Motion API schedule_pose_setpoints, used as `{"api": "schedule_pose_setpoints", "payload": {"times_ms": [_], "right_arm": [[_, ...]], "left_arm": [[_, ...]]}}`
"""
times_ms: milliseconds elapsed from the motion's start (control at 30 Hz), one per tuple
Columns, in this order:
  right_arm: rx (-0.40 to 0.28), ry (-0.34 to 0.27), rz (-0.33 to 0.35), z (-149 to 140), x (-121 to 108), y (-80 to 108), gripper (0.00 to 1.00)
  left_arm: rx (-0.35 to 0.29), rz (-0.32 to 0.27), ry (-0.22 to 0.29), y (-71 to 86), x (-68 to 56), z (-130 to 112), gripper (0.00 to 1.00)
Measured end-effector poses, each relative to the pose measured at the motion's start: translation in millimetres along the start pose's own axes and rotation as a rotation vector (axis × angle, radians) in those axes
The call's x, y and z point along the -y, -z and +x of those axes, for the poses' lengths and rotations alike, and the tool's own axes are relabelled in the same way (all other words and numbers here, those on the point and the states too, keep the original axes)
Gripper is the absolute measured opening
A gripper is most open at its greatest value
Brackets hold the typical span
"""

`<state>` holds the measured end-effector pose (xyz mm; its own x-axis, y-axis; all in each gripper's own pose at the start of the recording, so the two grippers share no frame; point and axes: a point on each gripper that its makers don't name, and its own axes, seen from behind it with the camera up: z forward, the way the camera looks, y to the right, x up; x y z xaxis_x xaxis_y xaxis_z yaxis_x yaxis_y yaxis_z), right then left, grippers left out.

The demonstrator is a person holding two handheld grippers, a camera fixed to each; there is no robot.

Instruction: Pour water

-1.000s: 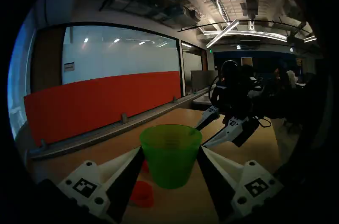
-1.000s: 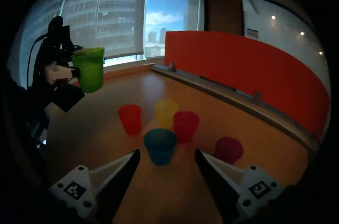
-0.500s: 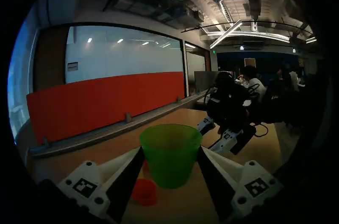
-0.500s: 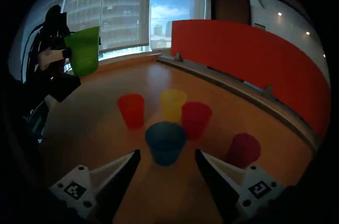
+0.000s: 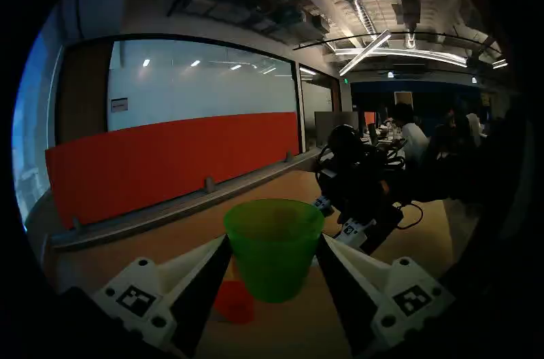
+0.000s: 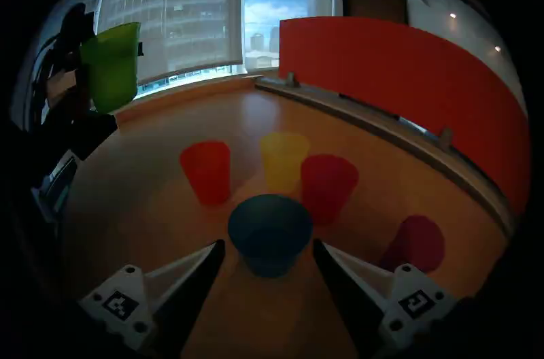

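Note:
A green cup (image 5: 274, 250) hangs upright above the desk, and my left gripper (image 5: 272, 253) is shut on its sides. In the right gripper view the same green cup (image 6: 110, 66) shows at the upper left, raised over the wooden desk (image 6: 156, 148). My right gripper (image 6: 267, 247) is open and low over the desk. A dark blue cup (image 6: 270, 233) stands between its fingertips, with no visible squeeze. In the left gripper view my right gripper (image 5: 334, 216) sits beyond the green cup, with a person's dark sleeve behind it.
Behind the blue cup stand an orange-red cup (image 6: 206, 170), a yellow cup (image 6: 283, 158) and a red cup (image 6: 326, 185); a magenta cup (image 6: 416, 243) is at the right. An orange-red cup (image 5: 234, 301) lies below the green one. A red partition (image 6: 408, 80) borders the desk.
My right gripper has moved forward and down, so the blue cup now sits between its fingertips. The green cup stays held and has shifted up and left in the right gripper view.

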<state>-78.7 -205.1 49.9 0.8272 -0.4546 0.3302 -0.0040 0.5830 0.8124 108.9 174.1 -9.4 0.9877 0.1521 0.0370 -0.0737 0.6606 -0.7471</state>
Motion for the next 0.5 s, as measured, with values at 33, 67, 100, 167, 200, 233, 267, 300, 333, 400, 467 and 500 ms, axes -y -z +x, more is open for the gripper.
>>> {"api": "schedule_pose_setpoints", "payload": {"times_ms": [33, 67, 100, 167, 200, 233, 267, 300, 333, 400, 467, 500], "right_arm": [[0.002, 0.002, -0.001, 0, 0, -3.1, 1.0], [0.003, 0.003, -0.002, 0, 0, -5.8, 1.0], [0.004, 0.004, -0.003, 0, -1, -8.3, 1.0], [0.006, 0.007, -0.003, 0, -1, -13.5, 1.0], [0.007, 0.007, -0.004, 0, -1, -15.6, 1.0], [0.008, 0.008, -0.004, 0, -1, -17.8, 1.0], [0.009, 0.008, -0.005, 0, -1, -19.8, 1.0], [0.009, 0.009, -0.007, 0, -2, -21.1, 1.0], [0.009, 0.009, -0.009, 0, -2, -22.5, 1.0], [0.01, 0.01, -0.013, -1, -4, -24.7, 1.0], [0.012, 0.01, -0.017, -3, -5, -26.9, 1.0], [0.013, 0.01, -0.018, -4, -6, -27.8, 1.0]], "left_arm": [[0.001, 0.001, 0.0, 0.3, 0.4, -1, 0.84], [0.002, 0.002, 0.0, 0.5, 0.7, -1, 0.84], [0.002, 0.004, 0.001, 0.8, 1.1, -1, 0.84], [0.002, 0.007, 0.001, 1.5, 2.1, -2, 0.84], [0.002, 0.007, 0.002, 1.7, 2.2, -2, 0.84], [0.002, 0.008, 0.002, 1.9, 2.3, -2, 0.84], [0.002, 0.008, 0.003, 2.1, 2.3, -3, 0.84], [0.002, 0.008, 0.003, 2.4, 2.5, -2, 0.84], [0.001, 0.008, 0.003, 2.7, 2.6, -2, 0.84], [0.001, 0.009, 0.004, 3.3, 2.9, -2, 0.84], [0.001, 0.008, 0.003, 3.9, 3.2, -2, 0.84], [0.002, 0.008, 0.003, 4.0, 3.3, -2, 0.84]]}}
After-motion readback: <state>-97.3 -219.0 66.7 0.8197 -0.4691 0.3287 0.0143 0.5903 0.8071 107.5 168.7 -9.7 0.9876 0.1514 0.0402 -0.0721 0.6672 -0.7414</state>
